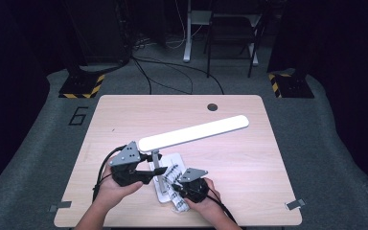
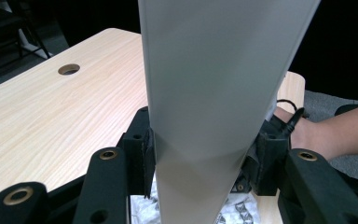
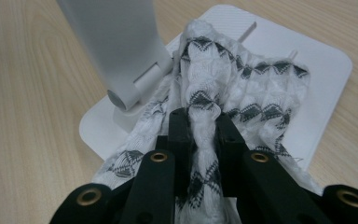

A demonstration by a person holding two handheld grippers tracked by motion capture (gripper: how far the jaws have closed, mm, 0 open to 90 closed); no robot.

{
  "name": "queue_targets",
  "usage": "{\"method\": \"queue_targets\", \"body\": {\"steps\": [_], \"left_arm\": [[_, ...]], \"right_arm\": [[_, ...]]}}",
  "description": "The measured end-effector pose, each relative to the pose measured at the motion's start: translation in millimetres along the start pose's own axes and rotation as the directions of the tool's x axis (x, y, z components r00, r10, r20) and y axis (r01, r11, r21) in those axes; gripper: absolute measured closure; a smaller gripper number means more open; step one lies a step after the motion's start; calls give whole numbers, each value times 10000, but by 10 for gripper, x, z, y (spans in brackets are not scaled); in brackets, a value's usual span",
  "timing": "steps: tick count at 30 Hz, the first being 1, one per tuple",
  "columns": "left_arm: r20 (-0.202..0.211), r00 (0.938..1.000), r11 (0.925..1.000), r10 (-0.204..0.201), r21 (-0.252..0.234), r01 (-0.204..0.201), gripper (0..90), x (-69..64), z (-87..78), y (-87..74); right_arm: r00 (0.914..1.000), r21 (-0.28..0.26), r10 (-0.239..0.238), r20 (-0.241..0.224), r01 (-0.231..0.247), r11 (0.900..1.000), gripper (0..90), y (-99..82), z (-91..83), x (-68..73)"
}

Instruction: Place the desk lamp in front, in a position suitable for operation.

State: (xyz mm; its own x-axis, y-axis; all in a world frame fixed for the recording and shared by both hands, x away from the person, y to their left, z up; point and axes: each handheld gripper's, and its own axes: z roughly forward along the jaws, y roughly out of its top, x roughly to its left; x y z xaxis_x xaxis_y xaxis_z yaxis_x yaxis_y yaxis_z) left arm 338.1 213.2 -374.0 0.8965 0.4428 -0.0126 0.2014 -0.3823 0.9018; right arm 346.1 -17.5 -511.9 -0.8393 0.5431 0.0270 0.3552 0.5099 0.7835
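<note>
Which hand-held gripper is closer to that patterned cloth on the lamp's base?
Right. The right hand-held gripper pinches the patterned cloth between its jaws. The left hand-held gripper sits higher, clamped on the lamp's white arm, above the cloth.

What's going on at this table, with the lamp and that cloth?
A person works at a wooden table with two tools. The left hand-held gripper is clamped on the white desk lamp, gripping the lamp's flat arm near its lower end. The right hand-held gripper pinches a white cloth with a dark diamond pattern, which lies bunched over the lamp's flat base beside the hinge. It looks like the base is being wiped.
</note>
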Motion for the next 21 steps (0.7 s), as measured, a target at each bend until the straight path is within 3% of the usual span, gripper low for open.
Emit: {"method": "queue_targets", "body": {"steps": [4, 6, 13, 21], "left_arm": [[-7, 10000, 10000, -22, -51, 22, 525, -8, 8, -2], [22, 10000, 10000, -15, -35, 15, 526, -6, 5, -2], [34, 10000, 10000, -8, -2, 8, 525, 0, 0, -2], [-7, 10000, 10000, -2, -56, 2, 526, -3, -1, -8]], "right_arm": [[10000, 2, -36, -70, 36, 10000, 803, 15, 31, -19], [9995, -45, 206, -220, -207, 9998, 803, 26, 59, -64], [9997, 1, 199, 136, -199, 9998, 805, 166, 219, -183], [9991, -1, 353, 241, -353, 9994, 805, 286, 356, -313]]}}
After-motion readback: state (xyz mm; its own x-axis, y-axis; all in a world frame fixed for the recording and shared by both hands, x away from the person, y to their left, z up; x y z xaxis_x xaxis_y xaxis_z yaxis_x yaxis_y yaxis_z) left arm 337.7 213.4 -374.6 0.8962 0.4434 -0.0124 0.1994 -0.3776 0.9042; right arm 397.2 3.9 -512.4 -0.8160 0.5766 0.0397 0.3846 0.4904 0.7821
